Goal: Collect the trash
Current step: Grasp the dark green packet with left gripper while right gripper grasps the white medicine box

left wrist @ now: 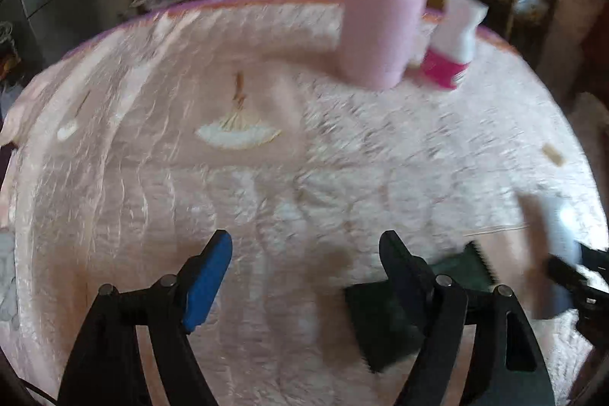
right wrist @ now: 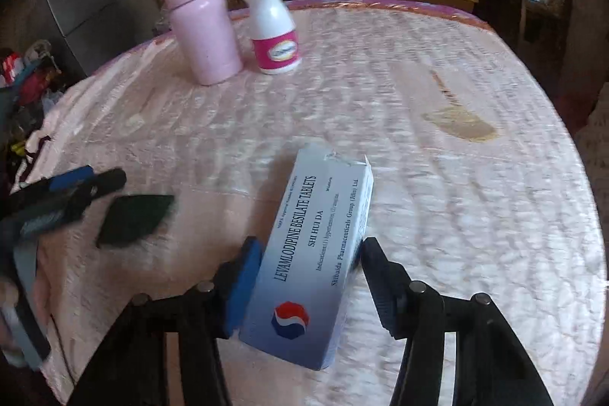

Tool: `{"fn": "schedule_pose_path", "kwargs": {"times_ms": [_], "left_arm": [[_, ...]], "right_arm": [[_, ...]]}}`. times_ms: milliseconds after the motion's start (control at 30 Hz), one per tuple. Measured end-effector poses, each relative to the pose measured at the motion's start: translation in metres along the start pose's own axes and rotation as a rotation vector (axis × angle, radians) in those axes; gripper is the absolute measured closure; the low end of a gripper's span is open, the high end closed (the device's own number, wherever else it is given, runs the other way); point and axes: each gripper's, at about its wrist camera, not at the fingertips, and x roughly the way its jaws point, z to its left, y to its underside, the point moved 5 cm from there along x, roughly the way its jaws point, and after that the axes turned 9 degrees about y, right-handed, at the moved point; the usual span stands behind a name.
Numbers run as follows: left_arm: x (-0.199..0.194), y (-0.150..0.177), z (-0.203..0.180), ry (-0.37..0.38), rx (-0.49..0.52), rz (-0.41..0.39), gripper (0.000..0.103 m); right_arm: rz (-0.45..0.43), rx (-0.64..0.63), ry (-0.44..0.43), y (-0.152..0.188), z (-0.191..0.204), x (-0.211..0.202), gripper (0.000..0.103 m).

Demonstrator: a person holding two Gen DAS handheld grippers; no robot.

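— Two pieces of trash are in play: the tablet box [right wrist: 316,253] marked "Levamlodipine Besilate Tablets" and a dark green wrapper [right wrist: 133,217] lying flat on the pink tabletop [right wrist: 437,196]. Which one is more likely to give trouble?

— The box, probably. It sits between the jaws of the right gripper [right wrist: 304,276], its long side running toward 12 o'clock. The blue pad [right wrist: 243,286] touches its left face, but the black finger on the other side looks barely in contact, perhaps just apart; motion blur makes that hard to settle. If the jaws are not pressing both faces, the box could pivot or slide out on a lift.

— And its far end?

— That flap looks torn open, so a hard squeeze could crush the thin cardboard instead of holding it.

— What about the left gripper [left wrist: 304,276]?

— Its jaws stand wide with nothing between them. The wrapper lies at about 4 o'clock, partly under the right-hand finger rather than between the two. Closing there would likely pinch the cloth or push the wrapper aside.

— Anything else at risk?

— The pink flask [right wrist: 201,21] and white pill bottle [right wrist: 274,25] stand at 11 o'clock, well apart from both grippers. Only a wide sweep would topple them, and they may not be trash at all.
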Motion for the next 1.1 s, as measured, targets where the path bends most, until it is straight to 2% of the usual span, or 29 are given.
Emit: {"fn": "schedule_pose_path", "kwargs": {"times_ms": [67, 200, 267, 400, 533, 700, 800, 933, 1100], "left_arm": [[-0.001, 0.01, -0.002, 0.017, 0.0, 0.025, 0.024], [-0.02, 0.041, -0.024, 0.063, 0.082, 0.041, 0.024], [-0.031, 0.051, -0.033, 0.107, 0.093, 0.026, 0.024], [-0.05, 0.052, -0.042, 0.221, 0.009, -0.02, 0.023], [-0.047, 0.049, -0.057, 0.29, -0.085, -0.015, 0.023], [-0.03, 0.054, -0.073, 0.283, -0.162, 0.009, 0.023], [-0.021, 0.05, -0.08, 0.277, -0.141, 0.006, 0.023], [-0.005, 0.033, -0.091, 0.327, -0.092, 0.012, 0.023], [-0.005, 0.032, -0.096, 0.28, -0.082, 0.036, 0.023]], "right_arm": [[0.003, -0.004, 0.016, 0.005, -0.016, -0.006, 0.046], [0.023, 0.007, 0.002, 0.024, -0.045, -0.021, 0.046], [0.034, 0.025, -0.015, 0.035, -0.059, -0.028, 0.046], [0.046, 0.072, -0.074, 0.051, -0.073, -0.035, 0.043], [0.041, 0.062, -0.066, 0.051, -0.071, -0.038, 0.034], [0.037, 0.018, -0.038, 0.05, -0.059, -0.034, 0.034], [0.033, 0.011, -0.045, 0.052, -0.058, -0.034, 0.034], [0.028, 0.03, -0.065, 0.053, -0.062, -0.035, 0.033], [0.029, 0.048, -0.069, 0.051, -0.063, -0.037, 0.033]]}}
